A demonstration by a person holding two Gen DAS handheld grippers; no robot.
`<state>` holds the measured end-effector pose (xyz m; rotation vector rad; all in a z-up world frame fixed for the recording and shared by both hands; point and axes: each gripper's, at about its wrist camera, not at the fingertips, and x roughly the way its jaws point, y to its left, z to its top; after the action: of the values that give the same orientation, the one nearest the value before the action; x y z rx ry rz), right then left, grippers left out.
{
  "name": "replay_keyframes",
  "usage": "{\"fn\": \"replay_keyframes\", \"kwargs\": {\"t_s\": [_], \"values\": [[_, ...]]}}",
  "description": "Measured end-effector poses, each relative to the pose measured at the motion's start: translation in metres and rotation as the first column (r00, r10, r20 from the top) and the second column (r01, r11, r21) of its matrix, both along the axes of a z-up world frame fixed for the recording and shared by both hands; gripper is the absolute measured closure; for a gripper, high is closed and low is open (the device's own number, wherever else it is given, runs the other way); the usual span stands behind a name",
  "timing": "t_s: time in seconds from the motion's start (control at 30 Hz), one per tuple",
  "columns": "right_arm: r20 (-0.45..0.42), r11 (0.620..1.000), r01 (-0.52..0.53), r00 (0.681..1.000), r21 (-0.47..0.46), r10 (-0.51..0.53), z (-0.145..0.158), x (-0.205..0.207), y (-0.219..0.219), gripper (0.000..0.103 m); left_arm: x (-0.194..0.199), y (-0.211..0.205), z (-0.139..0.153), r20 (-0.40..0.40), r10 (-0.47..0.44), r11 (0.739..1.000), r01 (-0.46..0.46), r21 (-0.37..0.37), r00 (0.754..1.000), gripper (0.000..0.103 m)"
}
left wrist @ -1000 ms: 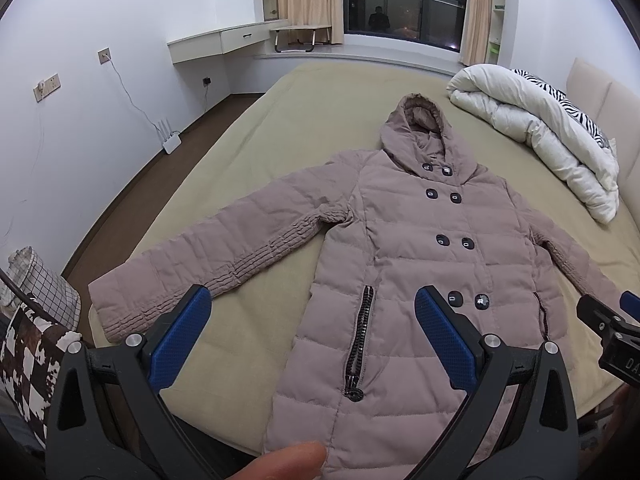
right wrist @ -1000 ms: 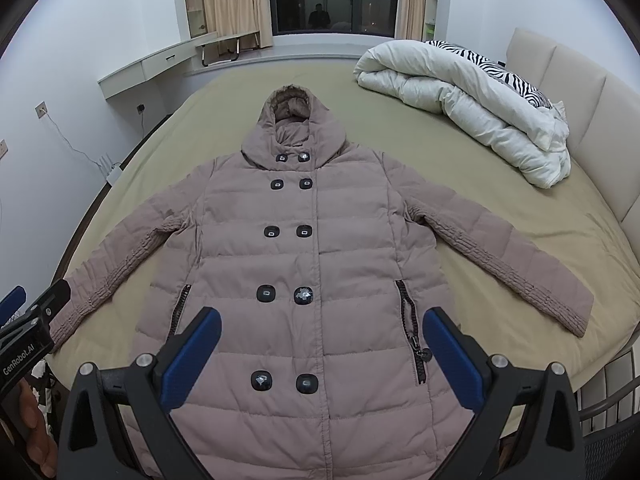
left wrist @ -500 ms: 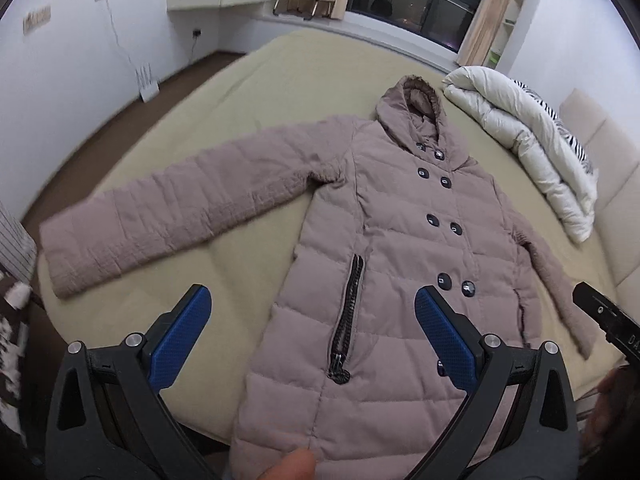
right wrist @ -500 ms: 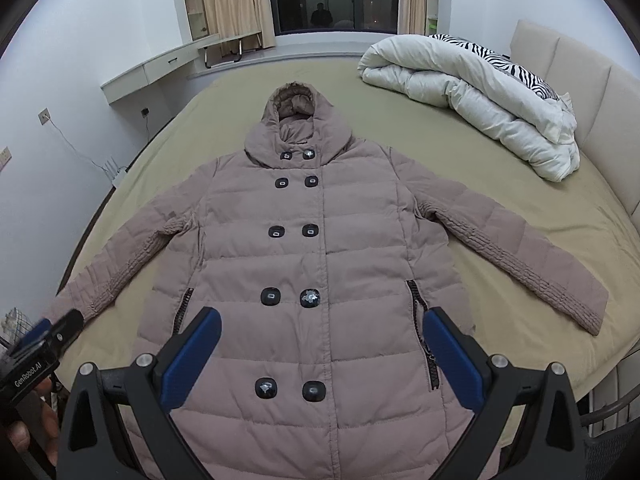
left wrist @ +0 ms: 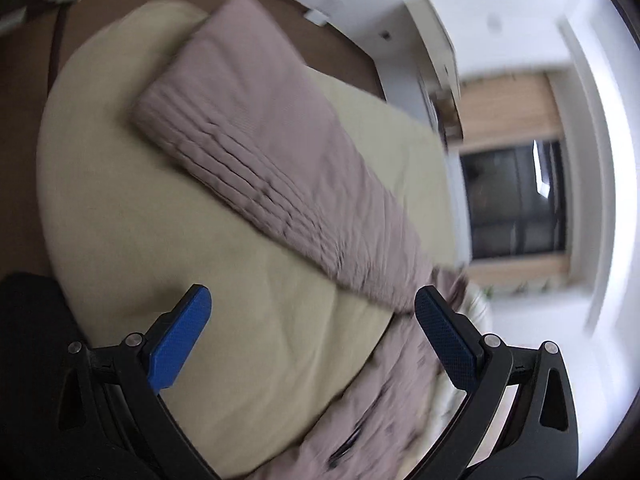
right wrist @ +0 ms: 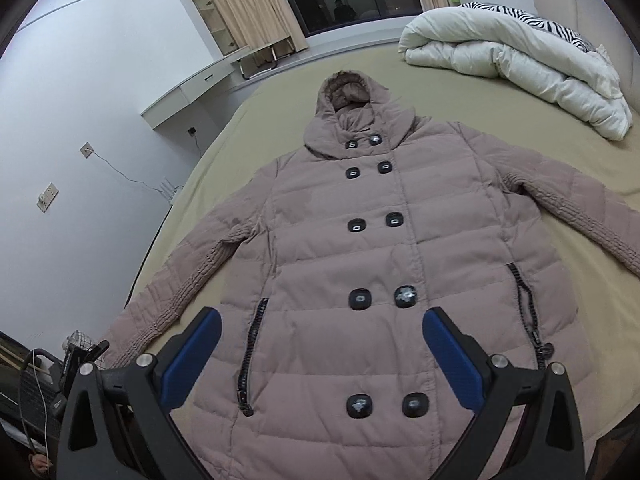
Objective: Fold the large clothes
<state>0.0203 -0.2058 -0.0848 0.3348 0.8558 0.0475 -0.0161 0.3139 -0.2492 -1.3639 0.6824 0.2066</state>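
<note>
The coat (right wrist: 360, 248) lies flat, front up, on the bed (right wrist: 460, 92), sleeves spread — one sleeve (left wrist: 280, 160) reaches the mattress edge. A rolled duvet (right wrist: 520, 64) sits well apart. The left gripper (left wrist: 312, 336) and right gripper (right wrist: 320, 356) gape wide, holding nothing.

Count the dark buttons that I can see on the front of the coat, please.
10 buttons in two columns down the coat, from the collar to between the right gripper fingers. More may hide lower.
</note>
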Motion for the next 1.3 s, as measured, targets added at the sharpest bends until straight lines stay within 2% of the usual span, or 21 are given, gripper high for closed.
{"fn": "replay_keyframes", "kwargs": {"t_s": [0.17, 0.3, 0.37, 0.43, 0.47, 0.5, 0.57, 0.67, 0.8, 0.83, 0.87, 0.9, 0.97, 1.03, 1.07, 1.1, 1.13, 1.17, 1.23, 1.27, 1.3], "values": [[-0.023, 1.0, -0.017, 1.0, 0.011, 0.017, -0.008, 0.013, 0.009, 0.0, 0.017, 0.023, -0.032, 0.017, 0.157, 0.98, -0.153, -0.123, 0.987, 0.0], [-0.021, 1.0, -0.014, 1.0, 0.016, 0.015, -0.012, 0.018, 0.009, 0.001, 0.029, 0.04, -0.034, 0.024, 0.228, 0.966, -0.224, -0.128, 0.973, 0.003], [-0.021, 1.0, -0.014, 1.0, 0.012, 0.014, -0.013, 0.019, 0.007, 0.003, 0.033, 0.043, -0.03, 0.017, 0.253, 0.961, -0.249, -0.122, 0.967, 0.018], [-0.024, 1.0, -0.011, 1.0, 0.012, 0.011, -0.016, 0.02, 0.004, 0.007, 0.04, 0.058, -0.03, 0.003, 0.274, 0.953, -0.271, -0.133, 0.962, 0.026], [-0.026, 1.0, -0.01, 1.0, 0.013, 0.01, -0.017, 0.02, 0.003, 0.009, 0.041, 0.059, -0.029, -0.004, 0.28, 0.952, -0.278, -0.126, 0.96, 0.037], [-0.027, 1.0, -0.009, 1.0, 0.015, 0.009, -0.017, 0.02, 0.001, 0.01, 0.042, 0.065, -0.028, -0.012, 0.279, 0.954, -0.279, -0.11, 0.96, 0.043], [-0.029, 1.0, -0.01, 1.0, 0.013, 0.011, -0.019, 0.019, -0.003, 0.018, 0.049, 0.071, -0.019, -0.027, 0.267, 0.961, -0.268, -0.069, 0.963, 0.071], [-0.036, 1.0, -0.012, 0.999, 0.013, 0.012, -0.023, 0.018, -0.012, 0.027, 0.062, 0.079, 0.005, -0.022, 0.225, 0.974, -0.225, 0.01, 0.974, 0.086], [-0.036, 0.999, 0.025, 0.999, 0.031, -0.024, -0.028, 0.016, -0.034, 0.03, 0.101, 0.07, 0.056, 0.048, 0.089, 0.98, -0.096, 0.177, 0.995, 0.091], [-0.034, 0.999, 0.036, 0.999, 0.036, -0.035, -0.029, 0.015, -0.041, 0.03, 0.116, 0.061, 0.071, 0.064, 0.026, 0.971, -0.041, 0.235, 0.998, 0.091], [-0.033, 0.998, 0.048, 0.998, 0.04, -0.046, -0.03, 0.015, -0.047, 0.03, 0.132, 0.047, 0.088, 0.072, -0.043, 0.952, 0.019, 0.306, 0.996, 0.091], [-0.033, 0.997, 0.058, 0.998, 0.044, -0.057, -0.031, 0.014, -0.053, 0.03, 0.145, 0.035, 0.103, 0.077, -0.101, 0.929, 0.066, 0.365, 0.992, 0.091], [-0.035, 0.994, 0.091, 0.995, 0.057, -0.089, -0.033, 0.013, -0.068, 0.03, 0.174, -0.001, 0.127, 0.075, -0.235, 0.857, 0.17, 0.487, 0.969, 0.091], [-0.037, 0.99, 0.122, 0.992, 0.073, -0.119, -0.035, 0.011, -0.082, 0.03, 0.206, -0.057, 0.146, 0.044, -0.389, 0.739, 0.284, 0.611, 0.92, 0.091], [-0.04, 0.987, 0.138, 0.99, 0.078, -0.135, -0.037, 0.01, -0.09, 0.03, 0.22, -0.09, 0.154, 0.012, -0.476, 0.649, 0.341, 0.68, 0.88, 0.091], [-0.043, 0.985, 0.151, 0.988, 0.079, -0.148, -0.039, 0.009, -0.097, 0.03, 0.229, -0.122, 0.154, -0.017, -0.533, 0.574, 0.376, 0.727, 0.846, 0.091], [-0.047, 0.983, 0.166, 0.986, 0.081, -0.163, -0.041, 0.009, -0.104, 0.03, 0.237, -0.154, 0.153, -0.064, -0.608, 0.479, 0.43, 0.766, 0.791, 0.091], [-0.052, 0.98, 0.178, 0.983, 0.087, -0.174, -0.043, 0.009, -0.111, 0.03, 0.243, -0.193, 0.142, -0.103, -0.66, 0.401, 0.465, 0.789, 0.744, 0.091], [-0.071, 0.974, 0.201, 0.978, 0.106, -0.194, -0.047, 0.01, -0.123, 0.029, 0.24, -0.235, 0.13, -0.171, -0.711, 0.266, 0.485, 0.833, 0.683, 0.091], [-0.085, 0.97, 0.211, 0.976, 0.123, -0.202, -0.05, 0.011, -0.129, 0.024, 0.238, -0.254, 0.121, -0.194, -0.733, 0.214, 0.493, 0.843, 0.651, 0.091], [-0.096, 0.965, 0.221, 0.973, 0.143, -0.209, -0.052, 0.012, -0.135, 0.02, 0.235, -0.266, 0.116, -0.209, -0.753, 0.187, 0.508, 0.841, 0.624, 0.091]]}}
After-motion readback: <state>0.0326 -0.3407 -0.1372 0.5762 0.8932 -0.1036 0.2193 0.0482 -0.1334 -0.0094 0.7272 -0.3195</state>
